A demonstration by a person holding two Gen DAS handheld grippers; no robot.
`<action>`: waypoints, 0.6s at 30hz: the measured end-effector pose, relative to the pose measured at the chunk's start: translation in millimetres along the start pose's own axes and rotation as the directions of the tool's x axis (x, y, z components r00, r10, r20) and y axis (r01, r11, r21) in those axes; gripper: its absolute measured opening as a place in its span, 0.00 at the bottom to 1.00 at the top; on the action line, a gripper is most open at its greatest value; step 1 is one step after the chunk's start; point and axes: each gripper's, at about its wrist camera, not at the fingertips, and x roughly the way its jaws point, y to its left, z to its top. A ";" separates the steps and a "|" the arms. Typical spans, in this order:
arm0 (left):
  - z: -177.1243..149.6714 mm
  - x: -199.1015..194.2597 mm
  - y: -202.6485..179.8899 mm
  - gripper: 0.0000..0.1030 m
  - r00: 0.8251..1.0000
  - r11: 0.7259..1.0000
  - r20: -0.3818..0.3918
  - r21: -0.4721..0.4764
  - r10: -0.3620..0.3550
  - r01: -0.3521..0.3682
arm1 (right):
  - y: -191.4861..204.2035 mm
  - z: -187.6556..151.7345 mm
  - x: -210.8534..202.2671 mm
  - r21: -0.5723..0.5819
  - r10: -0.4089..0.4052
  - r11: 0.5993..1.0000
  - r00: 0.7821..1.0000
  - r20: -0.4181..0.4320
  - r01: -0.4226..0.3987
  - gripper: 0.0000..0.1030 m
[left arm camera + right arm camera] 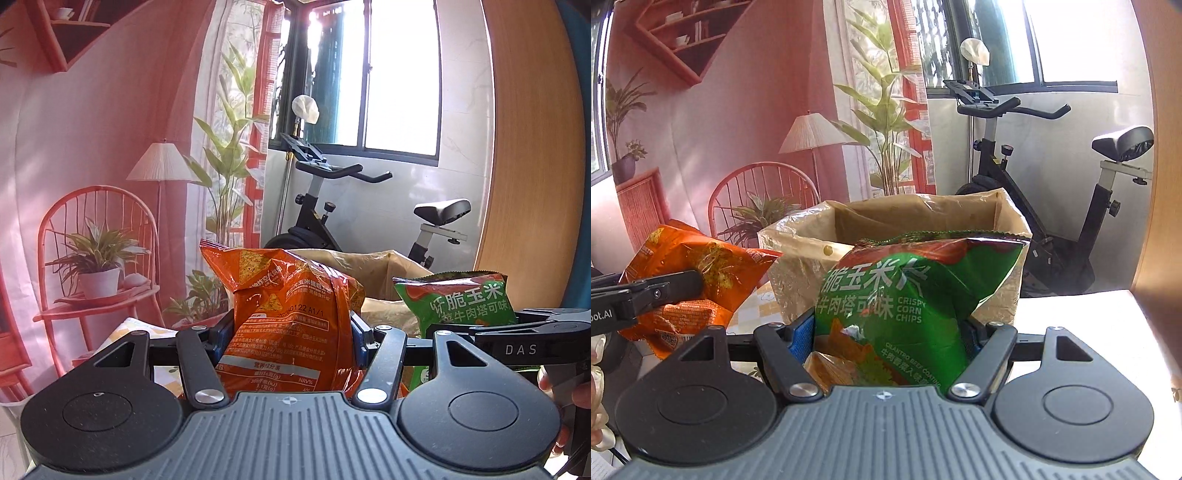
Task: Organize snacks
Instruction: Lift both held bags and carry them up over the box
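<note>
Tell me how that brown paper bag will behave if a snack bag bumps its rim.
The brown paper bag looks thin and crinkled, so its rim would probably fold inward. It stands open and seems to hold little, so it is likely light and may slide or tip on the table.

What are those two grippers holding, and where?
Left gripper pinches the orange chip bag around its middle; right gripper pinches the green corn chips bag across its lower middle.

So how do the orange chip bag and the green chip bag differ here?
The orange chip bag sits in the left gripper; the green chip bag sits in the right gripper. The orange one shows its printed nutrition panel, the green one its front with "Crispy Corn Chips". Both are crinkled, clamped and held in front of the paper bag.
</note>
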 end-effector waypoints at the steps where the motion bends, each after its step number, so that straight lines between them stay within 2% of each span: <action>1: 3.5 1.3 -1.2 0.59 1.000 1.000 0.006 0.002 -0.002 0.002 | -0.6 5.3 0.1 -0.007 0.000 1.000 1.000 0.008 0.000 0.73; 11: 45.5 26.3 -7.7 0.59 0.999 1.000 0.049 0.011 -0.016 0.016 | -15.6 56.5 6.0 -0.054 -0.012 0.998 0.995 0.097 0.018 0.73; 18: 73.9 60.5 -12.2 0.59 0.998 0.999 0.063 0.039 -0.005 0.003 | -34.8 86.5 28.7 -0.060 -0.035 0.997 0.990 0.140 0.044 0.73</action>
